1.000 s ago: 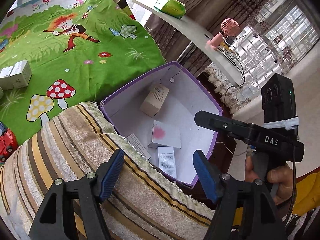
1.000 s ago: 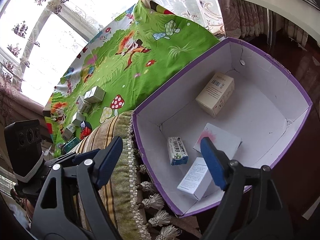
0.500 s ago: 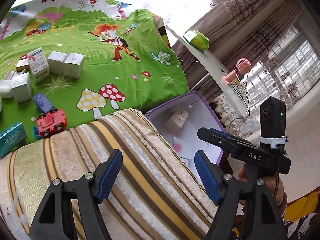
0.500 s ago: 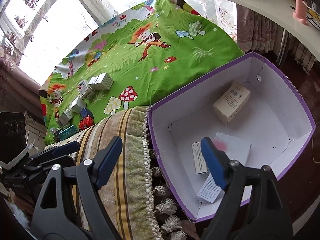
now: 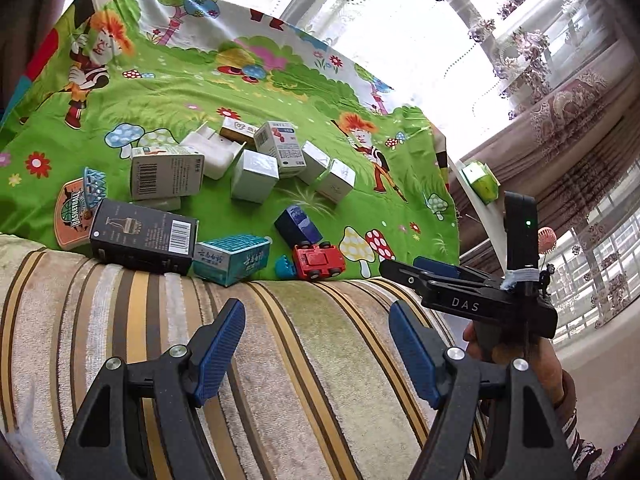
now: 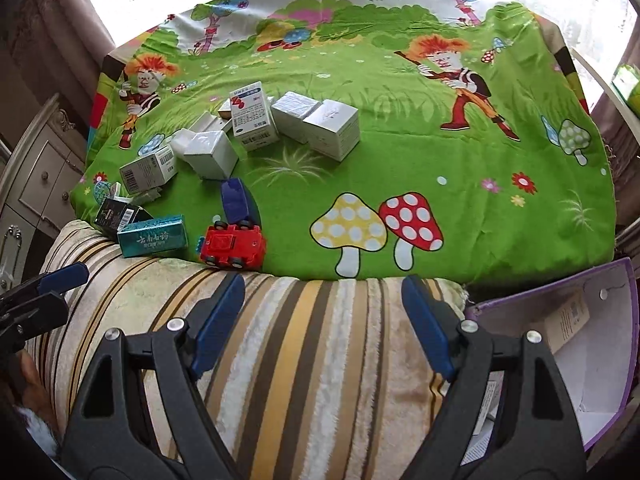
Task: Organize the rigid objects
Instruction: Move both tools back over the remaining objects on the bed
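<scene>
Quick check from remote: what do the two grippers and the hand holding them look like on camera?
Both are black plastic clamp-style frames with silver pivot screws and ribbed blue pads on the jaws: left gripper, right gripper. The right one's side reads "DAS" in white, with a black camera block showing a green light, bound with pale tape. A bare hand grips its handle.

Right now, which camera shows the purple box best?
The right wrist view: the purple box sits at its lower right edge, white interior and one carton inside visible. The left wrist view does not show it at all.

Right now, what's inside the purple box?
In the purple box, one tan carton rests against the white wall. Lower down, printed packs peek past the right gripper, whose arm covers the rest of the floor.
</scene>
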`<state>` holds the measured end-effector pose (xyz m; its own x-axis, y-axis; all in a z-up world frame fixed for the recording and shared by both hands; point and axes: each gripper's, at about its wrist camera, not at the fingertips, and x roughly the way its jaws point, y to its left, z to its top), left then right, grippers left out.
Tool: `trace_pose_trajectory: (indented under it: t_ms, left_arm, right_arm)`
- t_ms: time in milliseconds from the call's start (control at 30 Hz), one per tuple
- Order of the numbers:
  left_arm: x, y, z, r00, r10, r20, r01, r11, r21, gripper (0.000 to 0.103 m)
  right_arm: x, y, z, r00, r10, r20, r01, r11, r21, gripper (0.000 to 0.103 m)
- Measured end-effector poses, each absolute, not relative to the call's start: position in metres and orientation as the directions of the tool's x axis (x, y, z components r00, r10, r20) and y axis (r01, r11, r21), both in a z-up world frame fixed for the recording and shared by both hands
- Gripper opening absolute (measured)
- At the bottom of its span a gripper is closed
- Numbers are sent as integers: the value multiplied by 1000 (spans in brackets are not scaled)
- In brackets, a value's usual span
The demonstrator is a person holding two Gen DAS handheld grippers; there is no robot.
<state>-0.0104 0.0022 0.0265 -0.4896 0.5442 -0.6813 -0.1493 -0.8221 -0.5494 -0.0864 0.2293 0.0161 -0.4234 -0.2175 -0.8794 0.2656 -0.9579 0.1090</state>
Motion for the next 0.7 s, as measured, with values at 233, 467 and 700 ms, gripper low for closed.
trace_pose_trajectory:
  t_ms: [233,467,700]
  left_arm:
    - [-9,0,21,-484,566,-667,-165,-808,-566,75]
    - [-9,-2,17,-479,579,-660,-160,-797,-583,75]
    - [-8,-2,17,-479,579,-660,-161,-797,-582,75]
  right_arm:
    - [-118,196,-9,-359,-117,-926,333,-943,-10,83]
    - [-138,224,-44,-274,-5,-962,254,-965,-68,82]
    - [-116,252,-7,-398,-102,-912,182,-983,31,82]
